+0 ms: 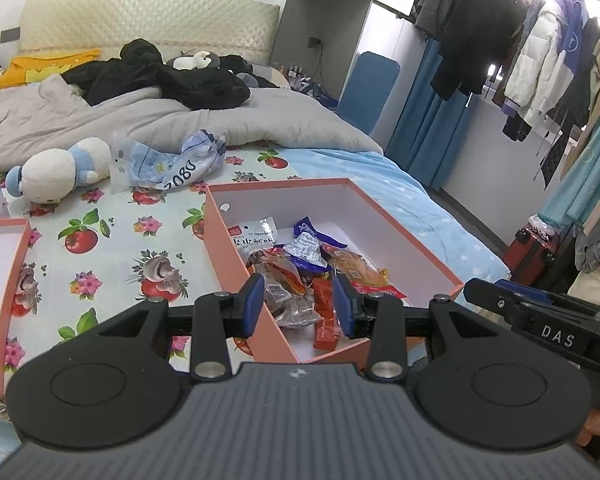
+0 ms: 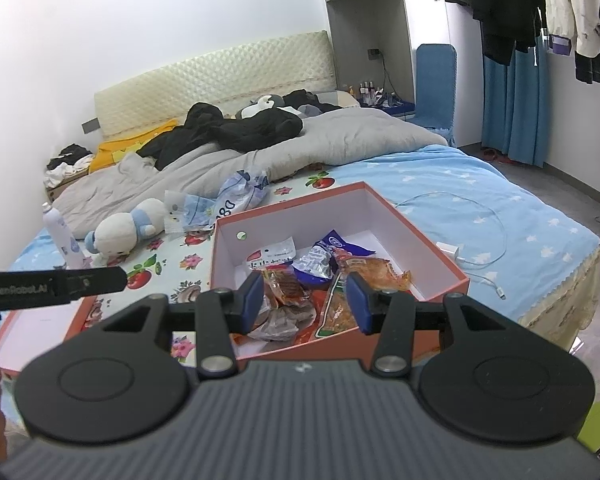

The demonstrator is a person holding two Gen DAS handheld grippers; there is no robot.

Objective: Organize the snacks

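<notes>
A pink box [image 1: 220, 248] [image 2: 432, 256] with white inside sits open on the bed. It holds several snack packets: a blue-white packet [image 1: 308, 250] [image 2: 320, 258], an orange one [image 1: 358, 266] [image 2: 374, 270], a white one with black print [image 1: 254, 238] [image 2: 272, 256] and a red stick pack [image 1: 326, 316]. My left gripper [image 1: 299, 306] is open and empty, held above the box's near corner. My right gripper [image 2: 305, 303] is open and empty above the box's near edge. Each gripper shows at the edge of the other's view.
The box lid [image 1: 4, 280] [image 2: 40, 328] lies to the left. A plush toy [image 1: 56, 172] [image 2: 120, 232], a crumpled plastic bag [image 1: 172, 164] [image 2: 220, 200] and a white bottle [image 2: 62, 240] lie behind. A charger and cable [image 2: 460, 254] lie right of the box. The bed edge is at right.
</notes>
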